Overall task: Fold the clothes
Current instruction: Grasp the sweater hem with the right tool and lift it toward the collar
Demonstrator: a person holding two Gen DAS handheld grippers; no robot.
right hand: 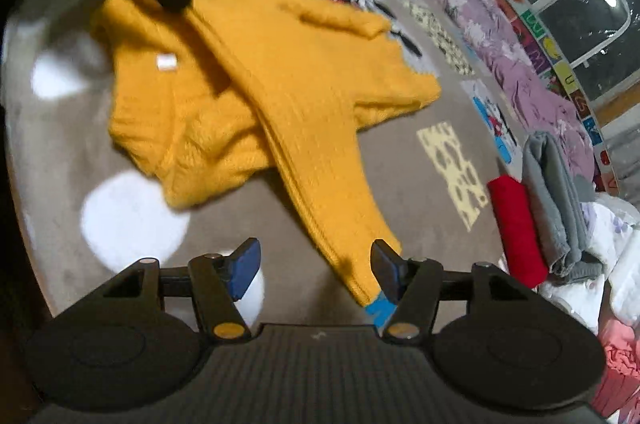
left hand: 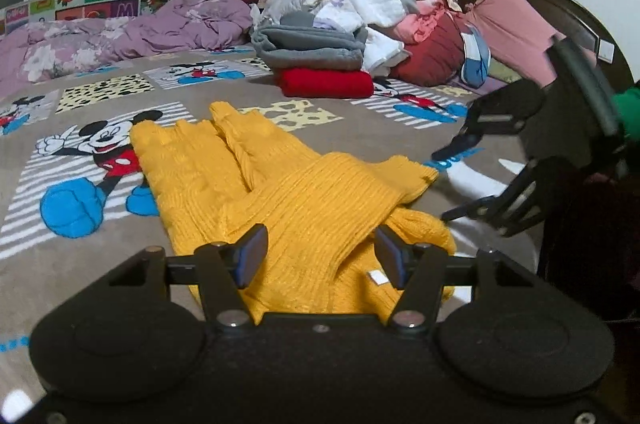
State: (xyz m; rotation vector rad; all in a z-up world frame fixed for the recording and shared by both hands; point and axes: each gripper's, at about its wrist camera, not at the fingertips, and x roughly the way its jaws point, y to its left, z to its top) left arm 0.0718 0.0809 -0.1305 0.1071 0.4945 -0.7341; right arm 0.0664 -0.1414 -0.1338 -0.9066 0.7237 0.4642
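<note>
On the cartoon-print bedspread [left hand: 100, 152] lies the yellow knit sweater [left hand: 256, 184], and I take it as my landmark. Seen from my left wrist, its body runs long from the near edge, under my left gripper [left hand: 322, 256], away toward the upper left, ending beside the printed mouse figure. One sleeve [left hand: 320, 200] is folded across the body at a slant, its cuff pointing to the right. A small white label [left hand: 378, 278] shows on the near part of the sweater, close to my right-hand finger. My left gripper hangs just above the knit with its blue-padded fingers [left hand: 250, 256] standing apart, nothing pinched between them.

Beyond the sweater, farther up the bed, sit a folded red garment [left hand: 326, 82] with a folded grey one [left hand: 308, 48] on top, and behind those a loose heap of laundry [left hand: 360, 0]. To the sweater's right, my right gripper [left hand: 460, 184] shows as a dark blurred frame.

From the right wrist the picture is motion-blurred. The sweater [right hand: 260, 84] spreads ahead, and the long sleeve [right hand: 320, 184] runs from the body down toward me, its cuff ending between my right gripper's [right hand: 316, 272] parted fingers, touching the right one or nearly so. The pads do not squeeze it; the jaws stand released. Right of the sweater lie the red [right hand: 516, 228] and grey folded pieces.
</note>
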